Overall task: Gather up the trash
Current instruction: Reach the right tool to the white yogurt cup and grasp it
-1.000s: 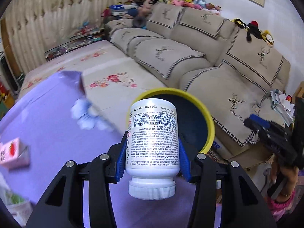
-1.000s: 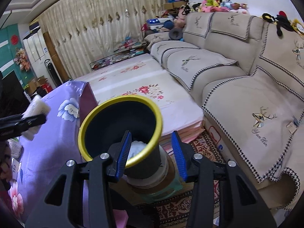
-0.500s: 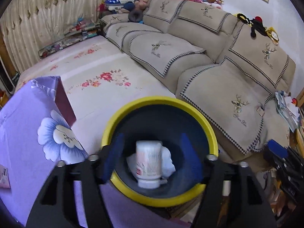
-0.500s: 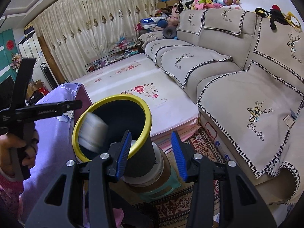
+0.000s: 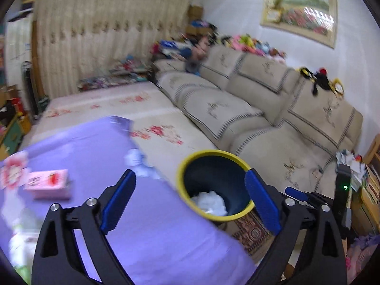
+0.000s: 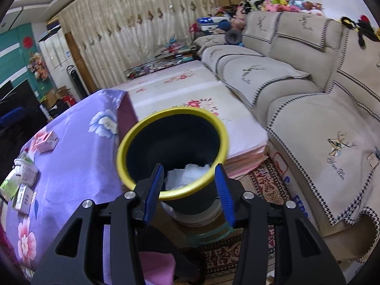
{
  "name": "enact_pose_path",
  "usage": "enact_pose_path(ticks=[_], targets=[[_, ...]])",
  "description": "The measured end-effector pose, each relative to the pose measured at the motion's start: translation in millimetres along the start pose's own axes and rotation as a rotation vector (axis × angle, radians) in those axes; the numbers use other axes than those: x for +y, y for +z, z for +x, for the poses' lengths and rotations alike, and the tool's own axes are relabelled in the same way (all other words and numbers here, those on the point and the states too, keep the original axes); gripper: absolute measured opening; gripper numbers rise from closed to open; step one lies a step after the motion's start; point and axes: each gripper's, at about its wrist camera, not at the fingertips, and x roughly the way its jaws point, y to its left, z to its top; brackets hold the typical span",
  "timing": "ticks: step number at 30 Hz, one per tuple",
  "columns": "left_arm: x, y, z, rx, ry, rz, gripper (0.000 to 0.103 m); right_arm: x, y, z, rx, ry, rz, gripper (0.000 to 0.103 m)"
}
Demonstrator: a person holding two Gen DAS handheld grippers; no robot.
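Now, far left of the left wrist view, a pink carton (image 5: 47,182) lies on the purple-clothed surface (image 5: 83,147). A crumpled tissue (image 5: 140,165) sits nearer the middle, close to the surface's edge. Centre frame is the left tool (image 5: 190,177). Its jaws have just been opening, they stand wide, and there's nothing between them.

Just right of that is the yellow-rimmed bin (image 5: 213,153), off the surface's edge, with a white wad (image 5: 209,201) in its bottom.

In the right wrist view, the right tool (image 6: 188,168) is set narrow, its pads either side of the bin's near wall. I can't tell whether they actually press on it.

My read is that the left tool is free for the next piece. The tissue looks the closest pick:
- keep the jaws wide
- come down with a pad on each side of it
- squeeze gently, since it will crush
- keep the bin steady, mouth up, beside the edge
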Motion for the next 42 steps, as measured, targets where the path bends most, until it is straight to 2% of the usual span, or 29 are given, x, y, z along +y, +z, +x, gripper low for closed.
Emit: enact_pose_path(ticks=[9,13,18,22,28,37,42], targets=[[92,-55,-136,-0.123,0.215,-0.134,0.097,75,-2,1,0.015,0.112,-0.114,0.046],[130,-87,-193,-0.179,0.365,-0.195,0.098,121,-5,4,0.035,0.203,-0.182,0.046],[163,-116,-243,-0.228,0.476,-0.261,0.098,196,-11,6,0.056,0.324,-0.282,0.047],[180,-132,-264,-0.242,0.514,-0.287,0.098,252,-13,6,0.063,0.412,-0.332,0.048],[179,-136,-263,-0.239,0.534,-0.285,0.098,319,-18,12,0.091,0.49,-0.375,0.05],[199,-146,-267,-0.238,0.531,-0.319,0.098,374,-37,41,0.148,0.481,-0.349,0.064],[209,-150,-262,-0.23,0.517,-0.33,0.098,389,-44,60,0.181,0.476,-0.3,0.065]])
